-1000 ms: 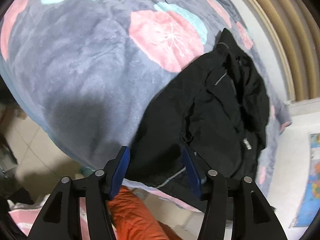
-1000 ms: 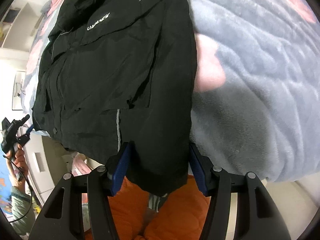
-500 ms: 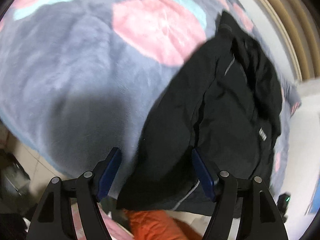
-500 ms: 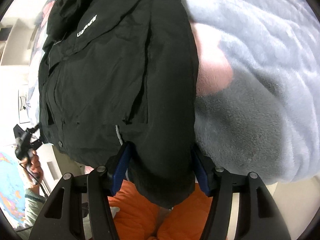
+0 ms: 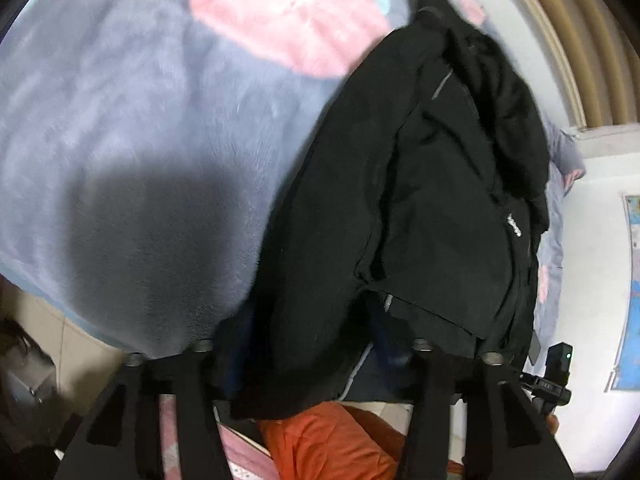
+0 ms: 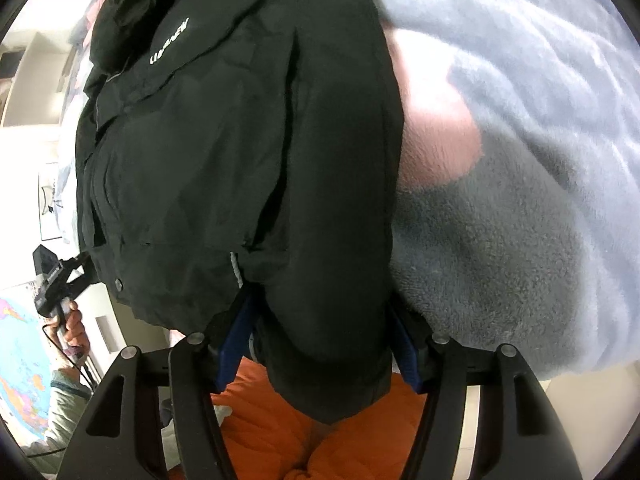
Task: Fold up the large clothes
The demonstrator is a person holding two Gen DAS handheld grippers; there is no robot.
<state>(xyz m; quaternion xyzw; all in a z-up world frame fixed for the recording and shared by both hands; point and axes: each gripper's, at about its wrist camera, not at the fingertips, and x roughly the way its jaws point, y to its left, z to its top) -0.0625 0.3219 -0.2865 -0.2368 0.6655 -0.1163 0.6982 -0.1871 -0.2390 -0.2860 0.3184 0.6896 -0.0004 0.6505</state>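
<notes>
A black jacket [image 5: 420, 200] with a small white logo lies on a grey fleece blanket with pink round patches [image 5: 140, 128], its lower hem hanging over the bed edge. In the left wrist view my left gripper [image 5: 312, 344] is open with the hem corner between its fingers, which the cloth partly hides. In the right wrist view the same jacket [image 6: 224, 152] fills the left half. My right gripper [image 6: 320, 344] is open astride the other hem corner, blue pads [image 6: 234, 340] either side of the cloth. The blanket [image 6: 520, 200] lies to the right.
An orange padded garment [image 6: 280, 432] lies below the bed edge under both grippers. A hand holding the other gripper [image 6: 60, 292] shows at the left. Beige curtains [image 5: 580, 40] and a wall map [image 5: 632, 280] stand to the right of the bed.
Both grippers have moved forward onto the jacket's hem, so the cloth now sits between their fingers. The left one moved right from the bare blanket edge to the hem corner.
</notes>
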